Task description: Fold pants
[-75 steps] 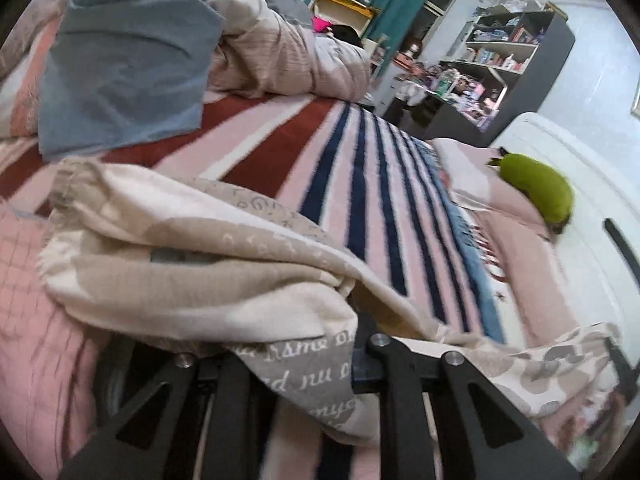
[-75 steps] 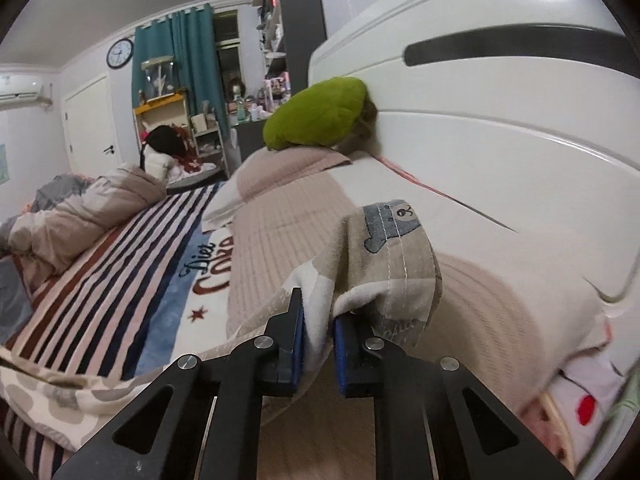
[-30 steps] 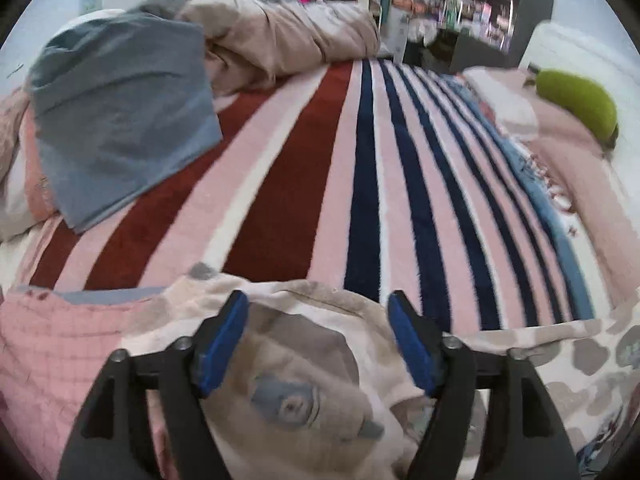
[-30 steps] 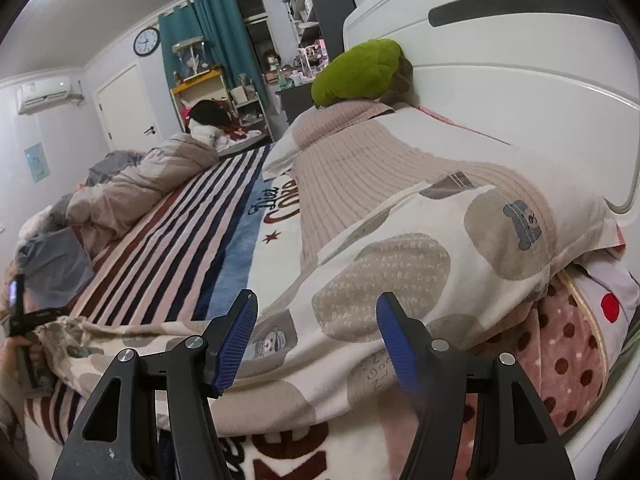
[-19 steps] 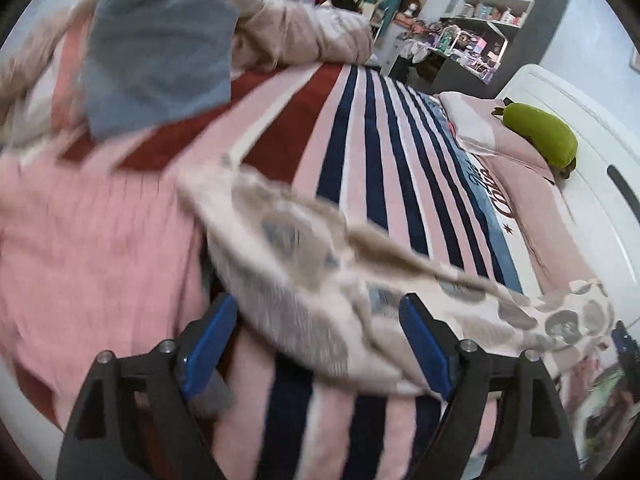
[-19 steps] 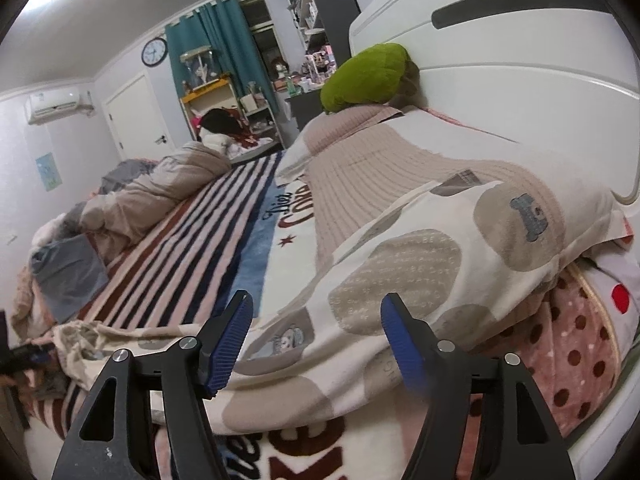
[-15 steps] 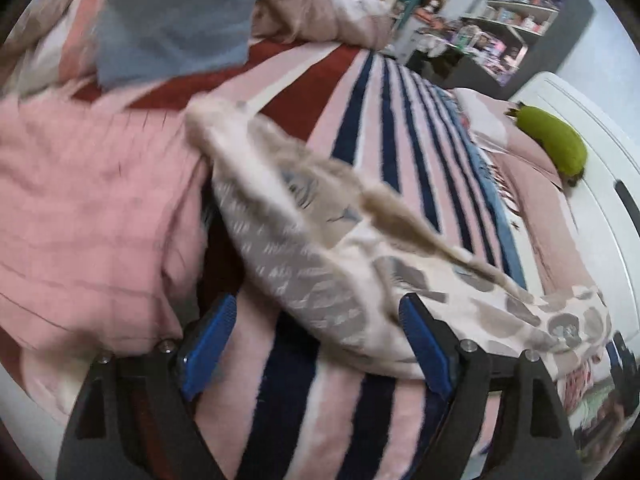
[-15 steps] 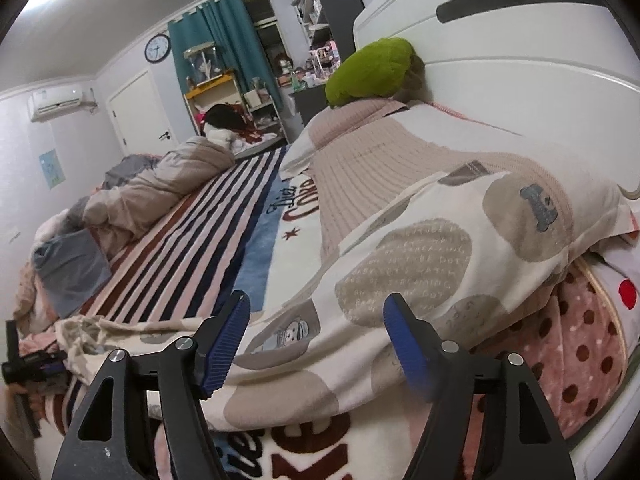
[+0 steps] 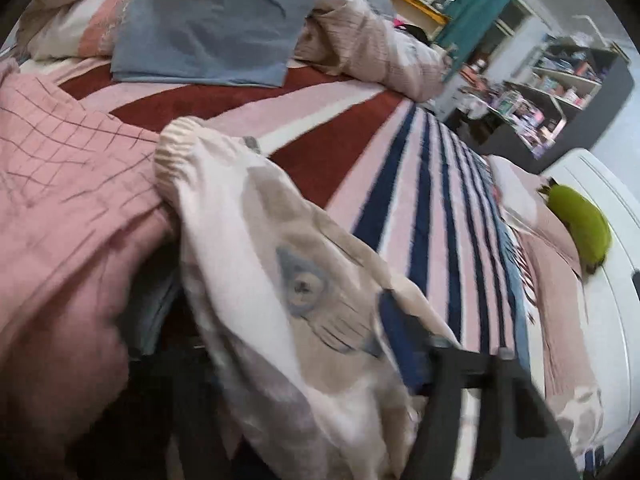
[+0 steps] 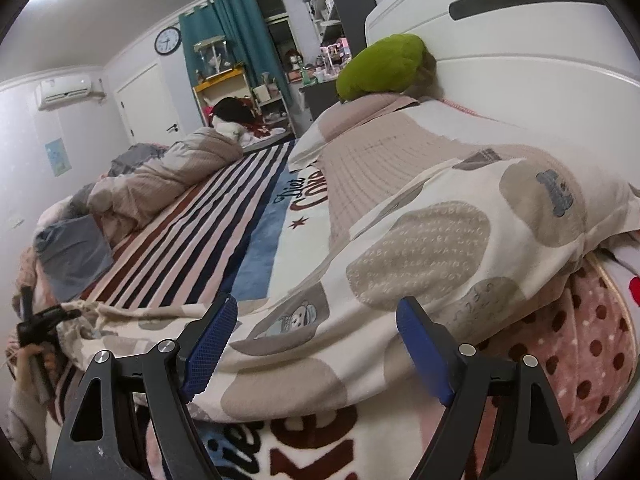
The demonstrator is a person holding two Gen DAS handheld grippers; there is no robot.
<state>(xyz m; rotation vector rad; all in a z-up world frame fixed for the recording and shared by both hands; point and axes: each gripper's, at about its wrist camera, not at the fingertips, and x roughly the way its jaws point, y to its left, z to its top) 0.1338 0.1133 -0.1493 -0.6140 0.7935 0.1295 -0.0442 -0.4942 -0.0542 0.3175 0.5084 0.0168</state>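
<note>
Pants [image 9: 256,272] fill my left gripper [image 9: 304,376], waistband end running ahead and leftward; its jaws are closing around the cloth. From my right gripper [image 10: 316,344], jaws opening and clear, the cuff end [image 10: 460,248] lies just ahead on the bed [image 10: 256,216].

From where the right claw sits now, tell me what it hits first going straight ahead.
Most likely the patterned pants, spread across the bed just beyond the right claw, whose jaws are opening with nothing gripped. Depth is hard to judge through the fisheye.

Left gripper [image 9: 304,360] half hidden under pants [image 9: 256,280]
</note>
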